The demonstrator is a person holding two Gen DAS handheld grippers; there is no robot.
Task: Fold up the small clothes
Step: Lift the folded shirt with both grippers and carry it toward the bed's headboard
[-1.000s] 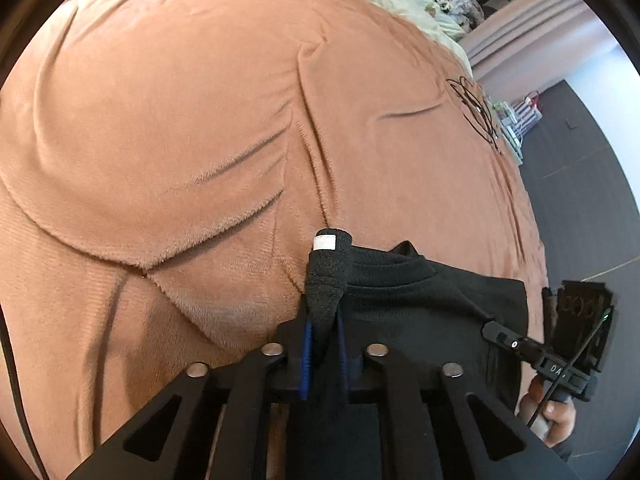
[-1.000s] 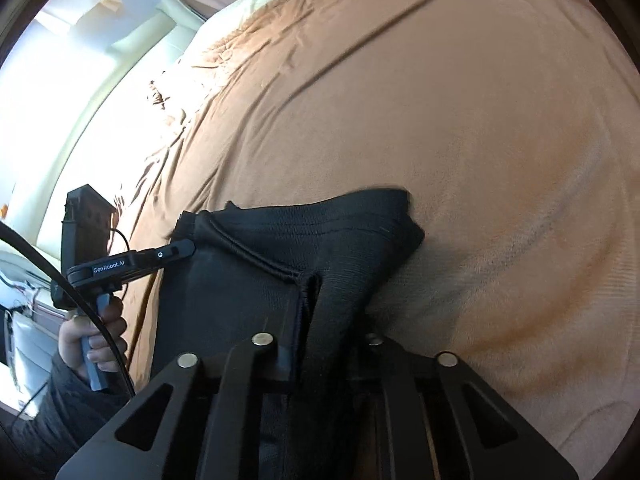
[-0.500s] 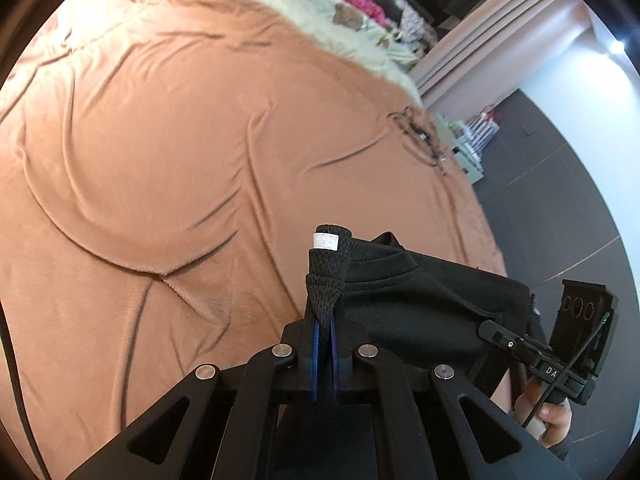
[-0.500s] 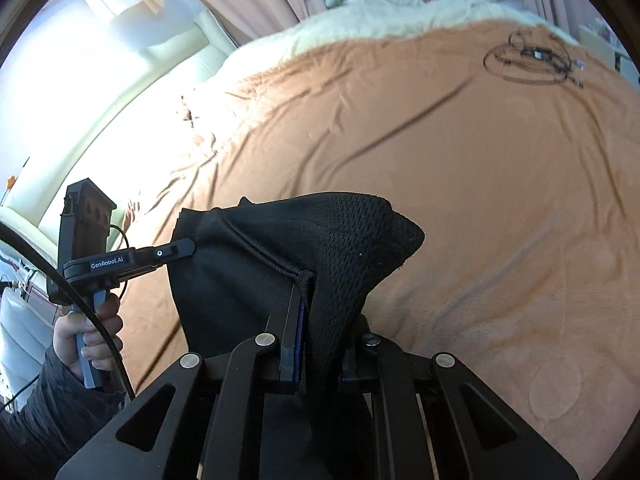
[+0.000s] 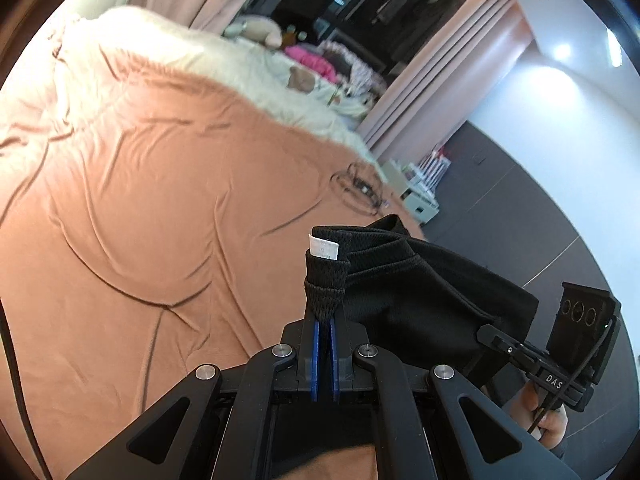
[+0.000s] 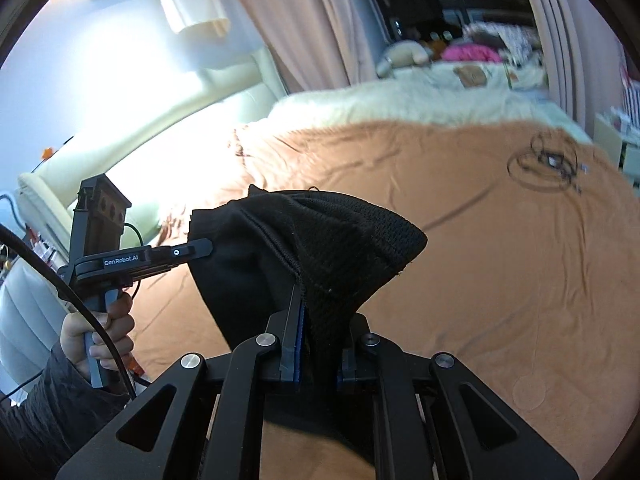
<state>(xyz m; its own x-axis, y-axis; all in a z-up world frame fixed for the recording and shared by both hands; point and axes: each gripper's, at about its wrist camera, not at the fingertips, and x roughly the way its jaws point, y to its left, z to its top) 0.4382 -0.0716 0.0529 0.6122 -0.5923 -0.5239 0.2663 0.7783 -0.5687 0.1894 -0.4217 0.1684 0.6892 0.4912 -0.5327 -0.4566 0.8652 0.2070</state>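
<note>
I'm looking over a bed spread with a rumpled rust-brown fleece blanket, a coiled black cable lying near its far edge. My left gripper is clamped tight on one corner of the small black knit garment, and my right gripper pinches the other corner. The garment hangs between them, above the blanket.

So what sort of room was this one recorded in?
Most likely a bedroom at home. A wide bed under a brown blanket fills the view, with a cream fluffy cover and a soft toy at its far end, and long pink curtains behind.
</note>
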